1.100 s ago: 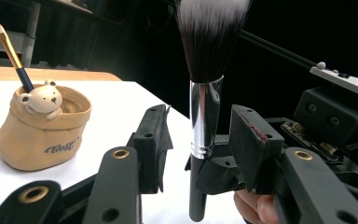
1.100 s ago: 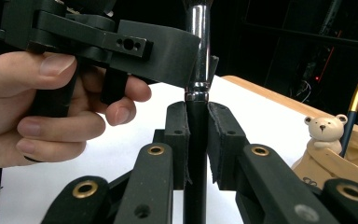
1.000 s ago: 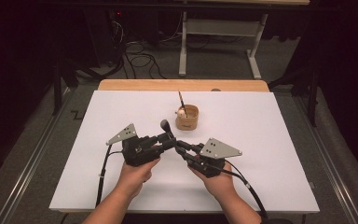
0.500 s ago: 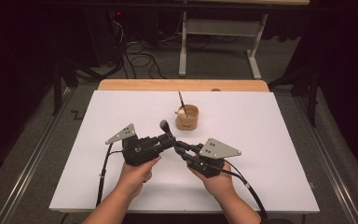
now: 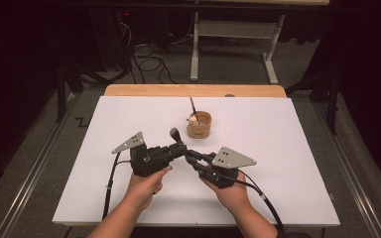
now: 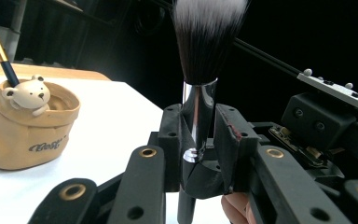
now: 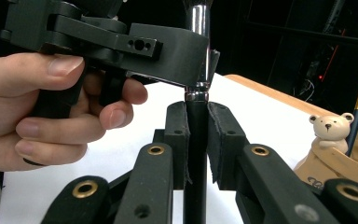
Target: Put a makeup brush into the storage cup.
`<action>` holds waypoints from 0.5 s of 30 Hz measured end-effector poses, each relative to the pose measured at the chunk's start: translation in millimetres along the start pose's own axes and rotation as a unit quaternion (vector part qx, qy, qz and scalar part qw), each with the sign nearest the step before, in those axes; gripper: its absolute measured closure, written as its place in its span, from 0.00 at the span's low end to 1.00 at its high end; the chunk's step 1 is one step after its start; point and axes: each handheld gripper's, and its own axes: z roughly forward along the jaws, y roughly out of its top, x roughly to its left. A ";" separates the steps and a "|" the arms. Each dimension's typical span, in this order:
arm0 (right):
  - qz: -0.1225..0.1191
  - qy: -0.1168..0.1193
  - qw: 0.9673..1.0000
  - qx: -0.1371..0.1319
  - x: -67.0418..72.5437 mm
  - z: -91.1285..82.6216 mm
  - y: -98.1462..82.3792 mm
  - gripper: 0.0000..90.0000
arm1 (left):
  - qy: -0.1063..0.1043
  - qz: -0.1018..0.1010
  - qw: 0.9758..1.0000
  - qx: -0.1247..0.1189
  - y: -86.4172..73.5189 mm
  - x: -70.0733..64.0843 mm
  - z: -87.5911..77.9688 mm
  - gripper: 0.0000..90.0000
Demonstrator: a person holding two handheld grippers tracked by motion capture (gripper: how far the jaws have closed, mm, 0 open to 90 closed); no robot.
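**makeup brush gripped by both hand-held grippers over the white table**

the makeup brush [image 5: 174, 135] stands upright just above the near middle of the table [image 5: 287, 148], its dark bristle head up and its black handle down. in the high view the two hand-held grippers meet at it, tips pointing toward each other.

the left hand-held gripper [image 6: 198, 140] has just been closing its jaws, and the brush is between them: in the left gripper view the pads press on the shiny silver ferrule [image 6: 196, 116], right under the fanned black-and-white bristles [image 6: 205, 37]. the left hand [image 5: 146, 186] holds this gripper's body at the near left of the brush.

the right hand-held gripper [image 7: 197, 140] is clamped lower down on the same brush. in the right gripper view its two pads squeeze the black handle [image 7: 196, 154] just below the ferrule, with the left gripper's jaws directly above them. the right hand [image 5: 233, 191] holds it from the near right.

farther off and a little to the right of the brush stands a tan pouch-shaped holder [image 5: 200, 126], well apart from both grippers. a small bear figure [image 6: 28, 94] sits on its rim, and a thin brush with a dark blue handle and gold ferrule [image 6: 0, 51] leans out of it. the far edge of the table shows a strip of bare wood [image 5: 193, 90].
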 end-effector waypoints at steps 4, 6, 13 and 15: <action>-0.005 0.002 1.000 -0.003 -0.5 0.9 -0.2 0.89 | 0.001 0.000 1.000 -0.001 -0.7 0.9 -0.3 0.85; -0.004 0.003 1.000 -0.003 -0.4 1.0 -0.2 0.89 | 0.002 0.000 1.000 -0.001 -0.8 1.0 -0.4 0.85; -0.002 0.003 1.000 -0.003 -0.5 1.4 -0.5 0.89 | 0.004 0.001 1.000 0.000 -0.9 1.1 -0.4 0.85; 0.000 0.006 1.000 -0.004 -1.0 2.0 -0.8 0.89 | 0.005 0.003 1.000 0.000 -0.9 1.1 -0.6 0.86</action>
